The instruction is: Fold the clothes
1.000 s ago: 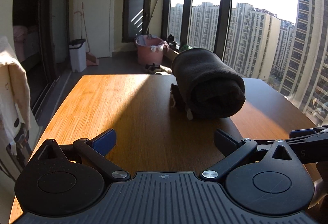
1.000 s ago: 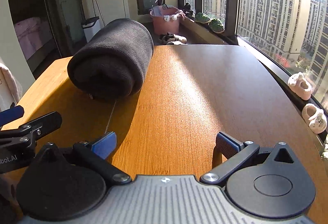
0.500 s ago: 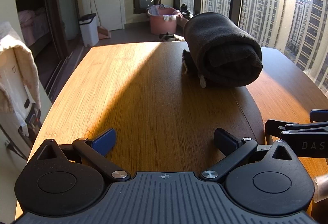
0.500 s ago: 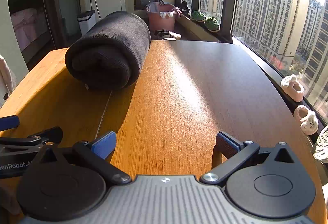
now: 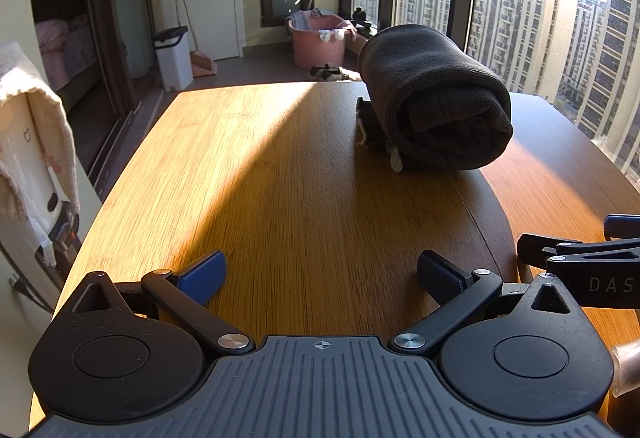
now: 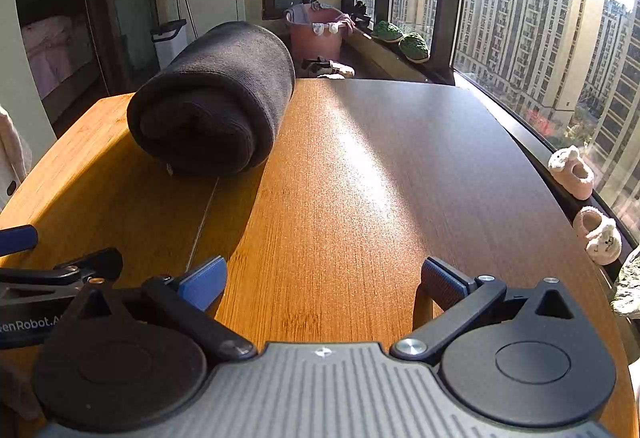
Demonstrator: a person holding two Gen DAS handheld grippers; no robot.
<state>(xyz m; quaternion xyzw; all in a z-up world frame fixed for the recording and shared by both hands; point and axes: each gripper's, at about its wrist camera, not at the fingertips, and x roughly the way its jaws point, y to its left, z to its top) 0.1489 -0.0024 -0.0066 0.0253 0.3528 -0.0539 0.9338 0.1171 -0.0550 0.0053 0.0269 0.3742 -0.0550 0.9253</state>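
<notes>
- Plenty is hidden here: the inner layers of the dark rolled garment (image 5: 436, 109) sit in shadow, so what kind of clothing it is cannot be told.
- A small dark scrap with a pale cord and tag (image 5: 394, 157) pokes out at the roll's near left foot in the left wrist view; the rest of it is tucked under and out of sight.
- The right gripper's own camera catches only the tips of the left tool at its left edge, lettering cut off.
- The roll lies on the wooden table (image 5: 280, 177), toward the far end, well ahead of both grippers and touched by neither.
- Its long axis runs from the near open end away toward the window end of the room, the spiral face turned to the cameras.
- Left gripper (image 5: 320, 274): fingers spread wide, nothing between them, low over bare wood.
- Right gripper (image 6: 324, 278): same story, fingers wide apart and holding nothing, just beside the left one.
- A pink tub (image 6: 316, 33) stands on the floor beyond the table.
</notes>
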